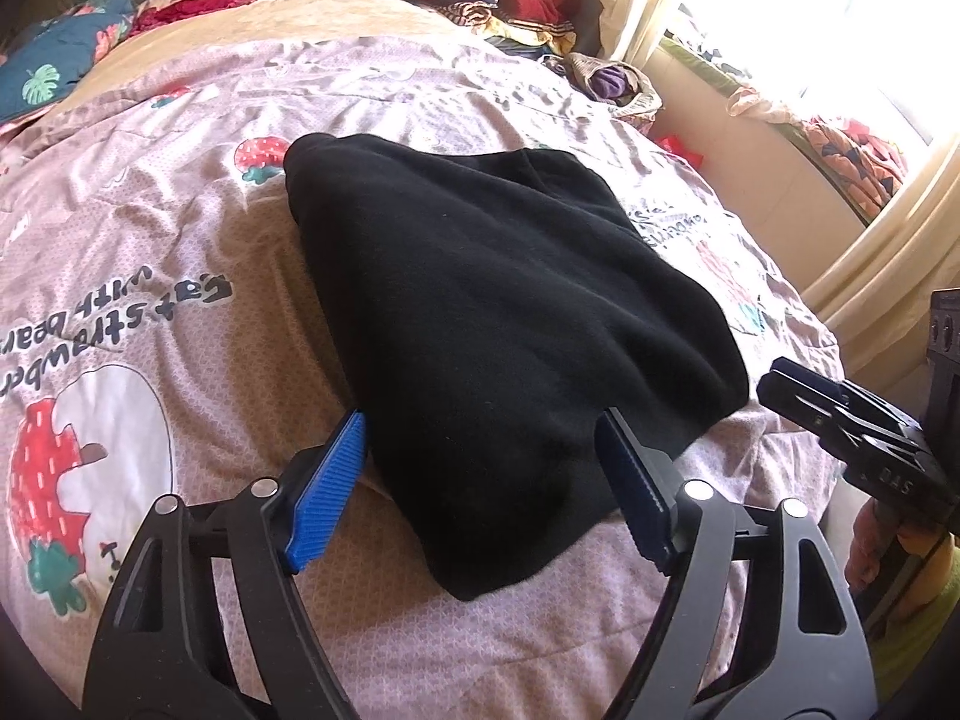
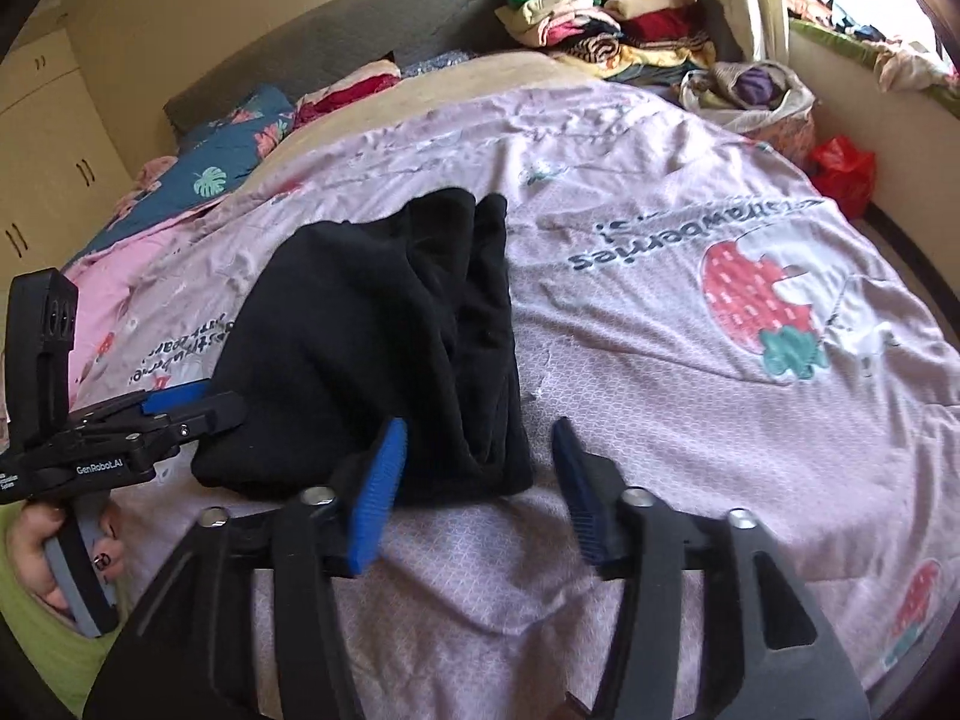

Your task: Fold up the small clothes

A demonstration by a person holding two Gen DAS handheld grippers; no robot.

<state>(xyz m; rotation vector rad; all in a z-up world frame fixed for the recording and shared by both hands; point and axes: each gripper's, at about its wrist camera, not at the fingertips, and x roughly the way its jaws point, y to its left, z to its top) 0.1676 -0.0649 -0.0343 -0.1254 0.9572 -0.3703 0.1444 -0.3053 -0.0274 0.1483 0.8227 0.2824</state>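
Observation:
A black garment [image 1: 498, 324] lies folded in a thick bundle on the pink strawberry-print bedspread [image 1: 180, 252]. It also shows in the right wrist view [image 2: 384, 336]. My left gripper [image 1: 480, 480] is open, its blue fingers either side of the garment's near corner, holding nothing. My right gripper [image 2: 480, 486] is open and empty, just in front of the garment's near right corner. The right gripper also shows at the right edge of the left wrist view [image 1: 852, 432]. The left gripper shows at the left of the right wrist view [image 2: 174, 408].
Stacks of folded clothes [image 2: 606, 18] sit at the head of the bed. A bag with purple cloth [image 2: 762, 90] and a red bag [image 2: 843, 171] lie by the window wall. Pillows [image 2: 228, 162] lie at the far left. Cupboards [image 2: 42, 150] stand on the left.

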